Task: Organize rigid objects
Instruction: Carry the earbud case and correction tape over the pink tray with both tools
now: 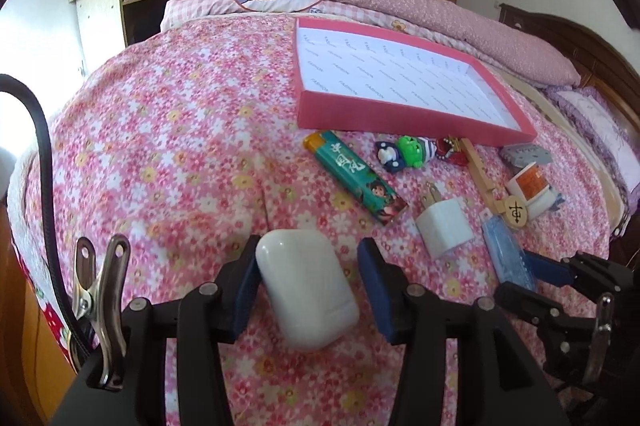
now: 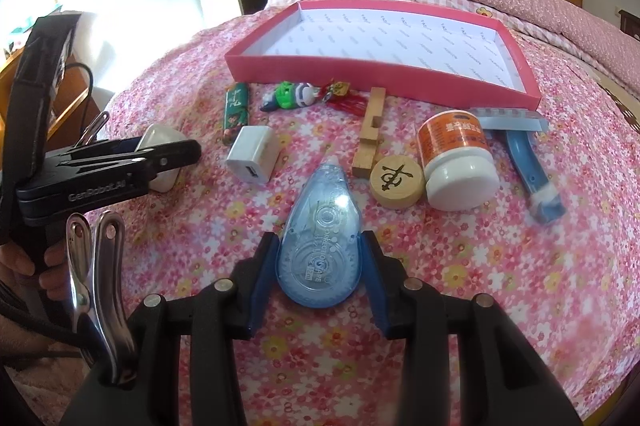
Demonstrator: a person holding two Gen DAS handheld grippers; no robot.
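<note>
Small rigid items [image 2: 392,146] lie before pink tray [image 2: 532,94].

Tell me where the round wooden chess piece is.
In the right wrist view the round wooden chess piece lies on the floral bedspread, right of centre, touching the white-capped orange bottle on its right, beside the wooden block.

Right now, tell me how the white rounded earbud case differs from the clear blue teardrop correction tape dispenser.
The white rounded earbud case is opaque and plain; the clear blue teardrop correction tape dispenser is see-through with printing. The case sits between the left gripper pads with a gap on one side; the dispenser has the right gripper pads against both flanks. Both lie on the floral bedspread.
</note>
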